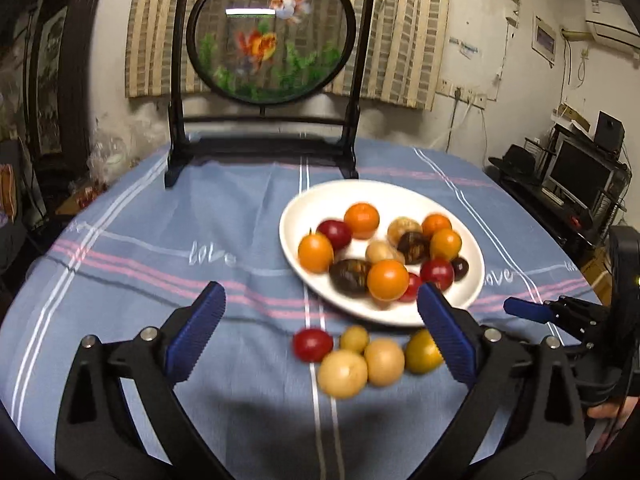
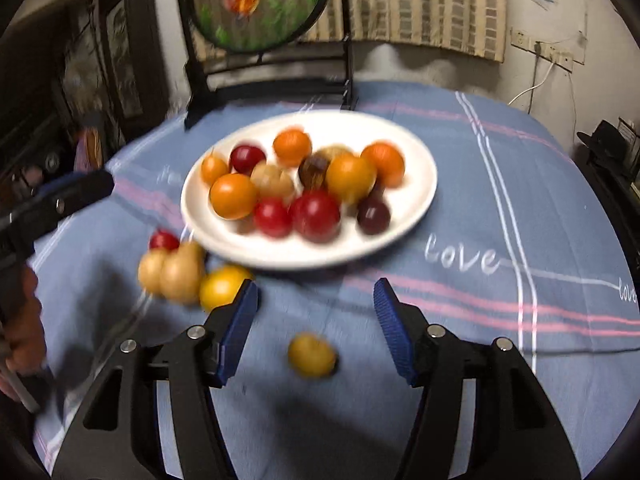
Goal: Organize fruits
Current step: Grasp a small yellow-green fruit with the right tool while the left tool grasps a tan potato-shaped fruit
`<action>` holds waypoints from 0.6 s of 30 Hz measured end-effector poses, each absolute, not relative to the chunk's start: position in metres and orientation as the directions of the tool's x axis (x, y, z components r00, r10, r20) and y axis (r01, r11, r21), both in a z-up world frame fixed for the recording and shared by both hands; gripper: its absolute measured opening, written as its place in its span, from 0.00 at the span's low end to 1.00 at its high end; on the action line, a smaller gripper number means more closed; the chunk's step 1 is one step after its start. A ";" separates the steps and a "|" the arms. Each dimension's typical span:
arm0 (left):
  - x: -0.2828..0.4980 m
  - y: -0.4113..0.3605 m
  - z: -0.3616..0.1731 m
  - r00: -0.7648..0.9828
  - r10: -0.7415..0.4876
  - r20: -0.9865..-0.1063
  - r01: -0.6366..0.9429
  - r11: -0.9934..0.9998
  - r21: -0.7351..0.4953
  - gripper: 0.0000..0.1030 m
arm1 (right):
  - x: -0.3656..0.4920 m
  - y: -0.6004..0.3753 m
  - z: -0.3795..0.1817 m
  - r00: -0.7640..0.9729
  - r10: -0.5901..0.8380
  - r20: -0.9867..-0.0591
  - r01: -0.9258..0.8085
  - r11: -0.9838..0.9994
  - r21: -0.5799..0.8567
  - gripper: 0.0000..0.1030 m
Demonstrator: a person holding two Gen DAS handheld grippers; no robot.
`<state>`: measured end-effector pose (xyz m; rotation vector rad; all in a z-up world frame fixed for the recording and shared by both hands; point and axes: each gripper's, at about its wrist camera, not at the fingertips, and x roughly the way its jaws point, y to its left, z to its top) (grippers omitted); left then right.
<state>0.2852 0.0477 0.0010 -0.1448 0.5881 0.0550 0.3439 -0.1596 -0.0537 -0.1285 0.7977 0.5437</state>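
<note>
The fruits are small, round and glossy, in 4 kinds of colour: orange, red, pale tan and dark brown or purple; both views are a little blurred, so the exact kind of each fruit cannot be told. Most of them lie in a white oval plate [image 1: 304, 208] that stands on a blue tablecloth [image 1: 160, 240] with pink and white stripes and the word "love" on it; in the plate I count about 5 orange fruits, about 3 or 4 red ones, 2 tan ones and about 3 dark ones, packed close and touching each other.

Outside the plate, just beside its near rim, a small cluster rests on the cloth: a red fruit [image 1: 312, 344], 3 tan fruits [image 1: 343, 373] and a yellow-green fruit [image 1: 423, 351]; they touch one another. In the right wrist view, 1 more yellow fruit [image 2: 311, 355] lies alone on the cloth, apart from the cluster and near to the camera.

The left gripper [image 1: 320, 330] has its jaws spread very wide and holds nothing; the cluster sits between its blue pads [image 1: 196, 334], but the pads do not press on it. The right gripper [image 2: 316, 322] is about half open and also holds nothing; the lone yellow fruit lies between its fingers, without touching them.

Behind the plate stands a round goldfish screen [image 1: 271, 32] in a black frame.
</note>
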 end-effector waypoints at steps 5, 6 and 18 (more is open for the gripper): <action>0.280 0.051 -0.003 0.830 0.045 -0.556 -0.122 0.987 -0.103 0.95 | 0.327 -0.158 -0.058 0.581 0.381 -0.719 -0.511 0.858 0.042 0.59; 0.280 0.050 -0.003 0.829 0.055 -0.556 -0.126 0.988 -0.089 0.95 | 0.327 -0.159 -0.058 0.577 0.379 -0.723 -0.513 0.858 0.040 0.59; 0.271 0.051 -0.004 0.823 0.052 -0.565 -0.117 0.990 -0.080 0.95 | 0.328 -0.152 -0.070 0.530 0.371 -0.763 -0.534 0.845 0.039 0.59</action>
